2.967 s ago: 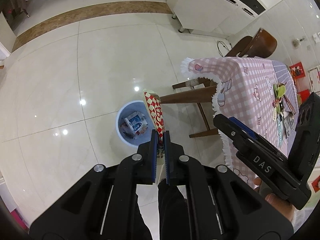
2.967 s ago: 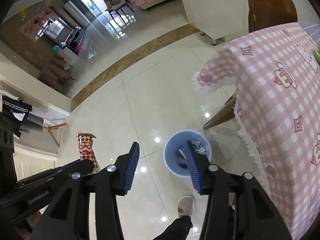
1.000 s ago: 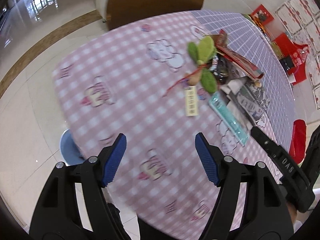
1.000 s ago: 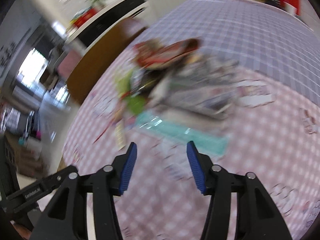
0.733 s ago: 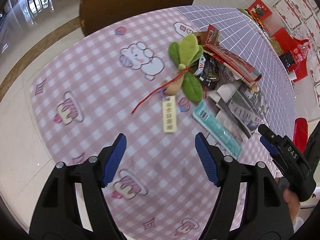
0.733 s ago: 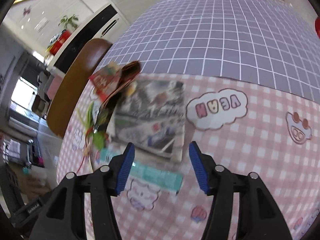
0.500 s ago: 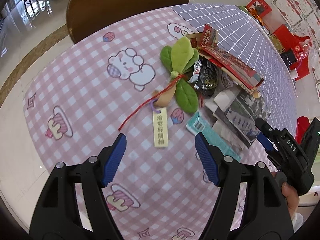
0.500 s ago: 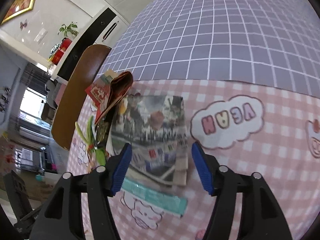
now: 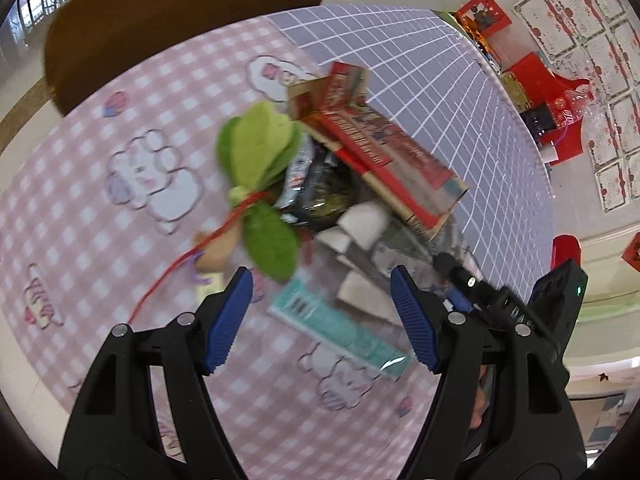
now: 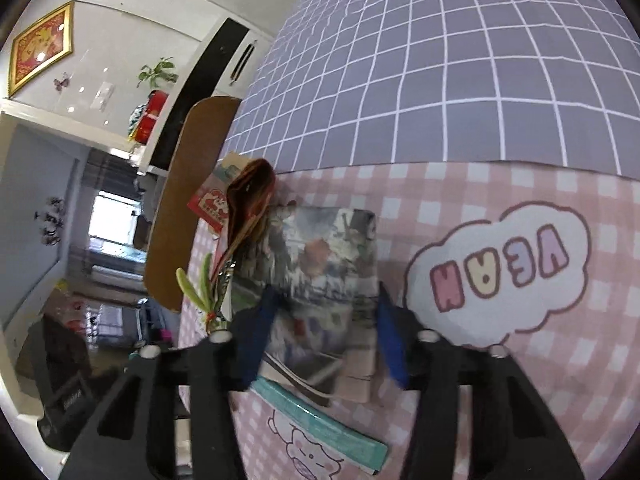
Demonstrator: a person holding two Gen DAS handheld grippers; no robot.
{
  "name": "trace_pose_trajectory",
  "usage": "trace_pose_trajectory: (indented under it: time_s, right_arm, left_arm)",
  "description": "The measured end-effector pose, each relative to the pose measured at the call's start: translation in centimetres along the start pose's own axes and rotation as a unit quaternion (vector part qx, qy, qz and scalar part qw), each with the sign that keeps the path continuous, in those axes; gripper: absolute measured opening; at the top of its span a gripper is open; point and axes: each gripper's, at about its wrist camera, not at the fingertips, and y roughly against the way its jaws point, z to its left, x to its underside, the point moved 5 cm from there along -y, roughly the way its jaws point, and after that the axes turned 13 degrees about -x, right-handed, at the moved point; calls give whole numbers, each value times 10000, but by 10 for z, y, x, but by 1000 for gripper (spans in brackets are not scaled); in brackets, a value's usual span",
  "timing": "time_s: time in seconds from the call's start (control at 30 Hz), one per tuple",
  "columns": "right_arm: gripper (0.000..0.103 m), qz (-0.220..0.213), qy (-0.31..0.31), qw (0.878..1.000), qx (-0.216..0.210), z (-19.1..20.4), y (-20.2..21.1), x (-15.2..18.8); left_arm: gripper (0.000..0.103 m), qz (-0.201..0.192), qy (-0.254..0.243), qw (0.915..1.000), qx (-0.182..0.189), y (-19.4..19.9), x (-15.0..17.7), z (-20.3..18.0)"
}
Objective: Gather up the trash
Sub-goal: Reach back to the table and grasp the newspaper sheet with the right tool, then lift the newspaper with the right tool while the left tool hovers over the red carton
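Observation:
A pile of trash lies on the pink checked tablecloth. It holds a green leaf-shaped plush, a red box, a black wrapper, a flattened printed carton and a teal packet. My left gripper hovers open above the teal packet, holding nothing. My right gripper straddles the near end of the printed carton. Its jaws are closing and blurred, with the carton between them. In the left wrist view the right gripper reaches into the pile from the right.
A brown chair back stands at the table's far edge. The far half of the cloth is purple with a white grid. Beyond the table are red boxes and white cabinets.
The left gripper, shut on a checked packet over the bin three seconds ago, now stands open over the table pile. The right gripper has dropped onto the printed carton and its jaws have narrowed.

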Motion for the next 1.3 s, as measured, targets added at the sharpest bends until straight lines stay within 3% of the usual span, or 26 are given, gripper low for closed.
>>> trace_pose_trajectory:
  time_s: [0.13, 0.2, 0.3, 0.43, 0.63, 0.8, 0.93, 1.07, 1.1, 1.13, 1.3]
  right_arm:
    - [19, -106, 31, 9999, -120, 3, 19, -4]
    - [15, -184, 81, 9997, -127, 8, 34, -5]
    - [13, -341, 356, 9986, 215, 17, 59, -10]
    - [11, -738, 716, 9928, 621, 28, 94, -22]
    - [10, -1266, 1480, 9714, 1357, 45, 121, -42]
    - [9, -1305, 1656, 9677, 1379, 51, 113, -52]
    - [9, -1299, 1708, 9677, 1323, 57, 104, -56]
    - [9, -1263, 1666, 9692, 1300, 56, 104, -60]
    - [9, -1268, 1640, 9699, 1277, 55, 104, -62]
    - [8, -1271, 1626, 9701, 1277, 56, 103, -65]
    - [7, -1353, 1838, 9625, 1464, 66, 105, -74]
  left_arm:
    - [70, 18, -5, 10000, 17, -8, -10, -22]
    - [70, 27, -28, 10000, 54, -11, -13, -34]
    - [70, -8, -243, 9997, 22, -14, -14, -52]
    - [70, -236, -956, 9945, -348, -18, -9, -79]
    - [70, -670, -2402, 9627, -1047, -35, 2, -118]
    - [70, -797, -2547, 9558, -1236, -42, -9, -126]
    - [70, -1097, -2977, 9323, -1737, -53, -20, -137]
    - [70, -1202, -3545, 9019, -2157, -70, -24, -152]
    - [70, -1223, -3602, 8991, -2166, -71, -24, -154]
    - [70, -1221, -3598, 8999, -2141, -70, -25, -156]
    - [70, -1218, -2759, 9439, -1348, -42, -39, -149]
